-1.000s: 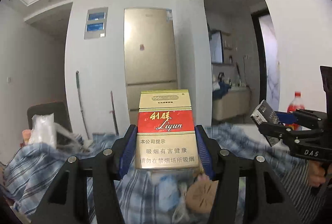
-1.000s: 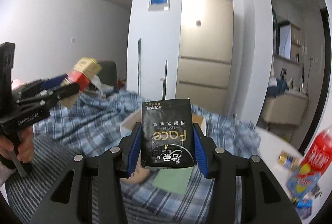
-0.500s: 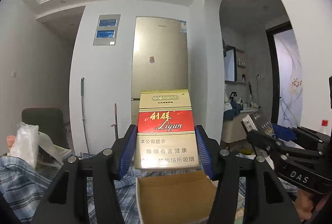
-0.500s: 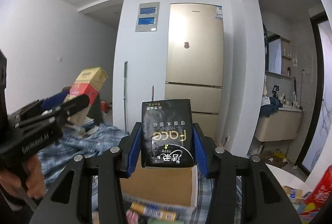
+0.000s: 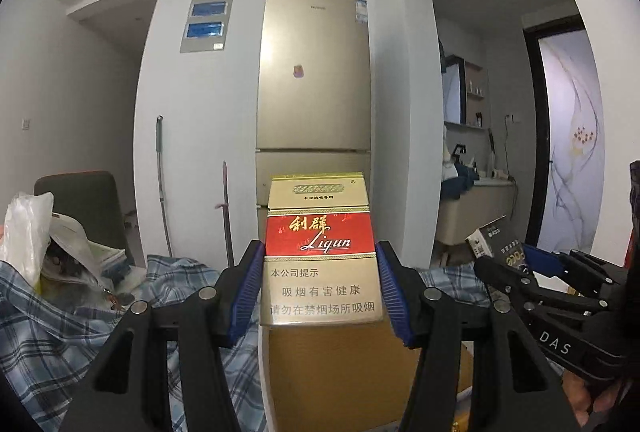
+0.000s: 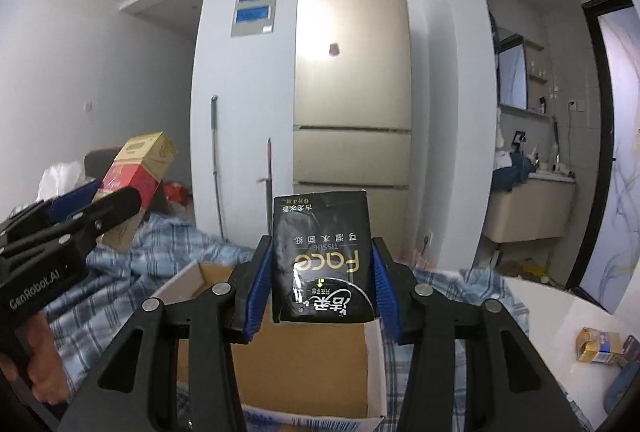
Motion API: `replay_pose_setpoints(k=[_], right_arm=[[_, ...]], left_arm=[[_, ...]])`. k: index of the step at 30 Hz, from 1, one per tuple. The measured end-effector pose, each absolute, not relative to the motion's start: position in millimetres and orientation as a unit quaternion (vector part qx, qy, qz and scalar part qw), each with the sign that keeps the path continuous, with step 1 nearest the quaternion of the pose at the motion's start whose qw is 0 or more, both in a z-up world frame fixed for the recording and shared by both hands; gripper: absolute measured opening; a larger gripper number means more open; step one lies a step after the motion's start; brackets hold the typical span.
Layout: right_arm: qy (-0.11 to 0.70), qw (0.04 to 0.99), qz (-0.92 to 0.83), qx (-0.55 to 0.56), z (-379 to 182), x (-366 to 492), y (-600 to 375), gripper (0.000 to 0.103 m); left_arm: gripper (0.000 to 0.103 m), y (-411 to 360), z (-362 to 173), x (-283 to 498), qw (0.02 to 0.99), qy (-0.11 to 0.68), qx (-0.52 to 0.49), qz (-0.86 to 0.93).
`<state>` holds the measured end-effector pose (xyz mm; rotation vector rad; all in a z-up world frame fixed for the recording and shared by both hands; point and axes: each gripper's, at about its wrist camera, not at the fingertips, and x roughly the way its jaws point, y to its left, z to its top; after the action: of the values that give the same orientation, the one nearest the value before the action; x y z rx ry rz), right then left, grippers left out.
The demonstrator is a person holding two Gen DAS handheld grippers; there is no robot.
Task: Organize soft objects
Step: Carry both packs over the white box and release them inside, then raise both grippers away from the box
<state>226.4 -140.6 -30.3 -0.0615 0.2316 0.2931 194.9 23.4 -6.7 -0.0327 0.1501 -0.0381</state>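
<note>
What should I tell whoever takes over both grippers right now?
Left gripper: shut on the cigarette pack, held upright above the box.
Right gripper: shut on the black tissue pack, held upside down over the same open box.
Done: both packs picked up.
Left: neither is in the box yet; lower and release each. Another small pack lies on the white table.

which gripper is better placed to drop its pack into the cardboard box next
Probably the right gripper: its black tissue pack hangs directly above the open brown cardboard box. The left gripper holds its red-and-gold cigarette pack near the box's edge.
</note>
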Motion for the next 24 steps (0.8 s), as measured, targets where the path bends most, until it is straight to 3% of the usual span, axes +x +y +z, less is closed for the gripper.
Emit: replay_pose_setpoints(k=[8,15,17,19,24], right_arm=[[0.2,0.964,0.167,-0.052,-54,243,-130,0.046],[0.223,0.958,0.17,-0.054,-60,246,-127,0.046],[0.227,0.957,0.172,-0.051,-60,246,-127,0.048],[0.225,0.958,0.171,-0.048,-59,247,-128,0.055],[0.226,0.959,0.166,-0.04,-57,250,-131,0.056]], left_arm=[[0.058,24,-25,223,0.983,0.181,-0.024,-0.019],[0.059,19,-31,229,0.978,0.205,-0.019,-0.023],[0.078,17,-29,226,0.98,0.198,-0.02,-0.024],[0.088,18,-26,223,0.982,0.187,-0.018,-0.02],[0.088,21,-24,221,0.982,0.185,-0.024,-0.02]])
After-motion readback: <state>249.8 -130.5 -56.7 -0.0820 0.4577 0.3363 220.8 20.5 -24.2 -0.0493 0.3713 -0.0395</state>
